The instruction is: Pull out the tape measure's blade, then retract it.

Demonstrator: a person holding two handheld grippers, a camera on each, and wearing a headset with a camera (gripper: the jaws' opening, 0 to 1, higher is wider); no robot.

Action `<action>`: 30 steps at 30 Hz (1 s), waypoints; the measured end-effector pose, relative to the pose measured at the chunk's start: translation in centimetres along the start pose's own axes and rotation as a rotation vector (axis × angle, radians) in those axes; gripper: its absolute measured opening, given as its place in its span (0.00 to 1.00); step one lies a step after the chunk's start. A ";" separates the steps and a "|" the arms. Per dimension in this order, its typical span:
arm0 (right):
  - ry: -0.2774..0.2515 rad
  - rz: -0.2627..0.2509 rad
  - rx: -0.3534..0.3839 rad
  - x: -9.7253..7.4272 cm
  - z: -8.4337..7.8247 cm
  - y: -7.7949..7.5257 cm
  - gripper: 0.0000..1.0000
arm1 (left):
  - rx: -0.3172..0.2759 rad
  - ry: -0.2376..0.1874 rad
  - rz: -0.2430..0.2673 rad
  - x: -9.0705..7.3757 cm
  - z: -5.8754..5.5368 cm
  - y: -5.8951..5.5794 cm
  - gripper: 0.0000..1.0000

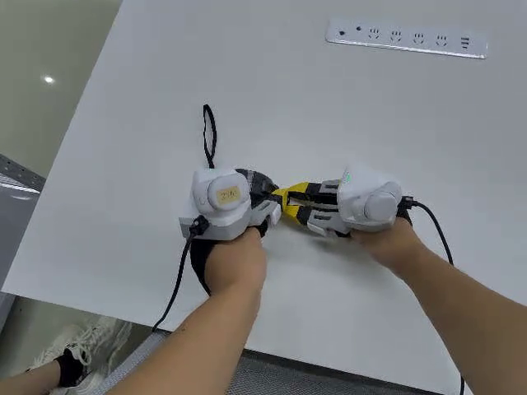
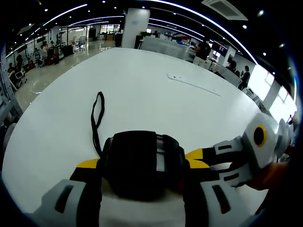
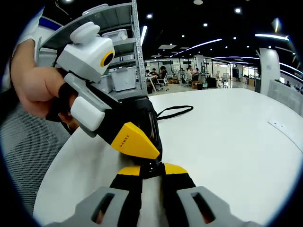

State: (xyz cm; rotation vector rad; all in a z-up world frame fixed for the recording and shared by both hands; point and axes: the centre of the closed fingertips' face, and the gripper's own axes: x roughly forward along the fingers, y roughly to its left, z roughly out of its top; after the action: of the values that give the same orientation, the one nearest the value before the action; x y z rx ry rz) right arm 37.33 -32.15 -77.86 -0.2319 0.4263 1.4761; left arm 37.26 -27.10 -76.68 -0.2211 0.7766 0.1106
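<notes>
Both forearms reach in from the near edge of the white table (image 1: 329,107), wrists turned inward so the two claws face each other nose to nose. Left hand (image 1: 235,259) wrapped around its handle from below; right hand (image 1: 395,243) gripping from behind, cable trailing back along the arm.

Left gripper (image 2: 142,163) clamped on the tape measure (image 1: 257,185), one yellow-padded jaw on each side of the case. Right gripper (image 3: 151,169) with tips drawn together right at the case's front edge, on a small dark piece there; too small to tell whether that is the blade's end hook.

Tape measure: chunky black case with a grey band over the top. Sits low over the near middle of the table, between the two claws; cannot tell whether it touches the surface. No length of blade made out between case and right tips.

Front of the case faces the right claw, long axis running left to right across the person. Black strap (image 1: 209,132) lies looped on the table, stretching from the case away from the person
</notes>
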 end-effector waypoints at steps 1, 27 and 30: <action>0.002 0.001 -0.001 0.0 0.0 0.1 0.15 | 0.002 0.001 -0.005 0.0 0.0 0.0 0.68; 0.008 -0.012 0.004 -0.4 0.3 0.5 0.25 | 0.135 -0.017 -0.143 -0.4 -0.1 -0.5 0.70; 0.009 -0.014 0.005 -0.5 0.4 0.6 0.25 | 0.146 -0.022 -0.159 -0.5 -0.1 -0.6 0.70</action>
State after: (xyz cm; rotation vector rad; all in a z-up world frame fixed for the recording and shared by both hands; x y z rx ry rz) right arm 36.76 -32.34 -77.21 -0.2374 0.4352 1.4602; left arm 36.99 -27.67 -76.31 -0.1419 0.7394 -0.0938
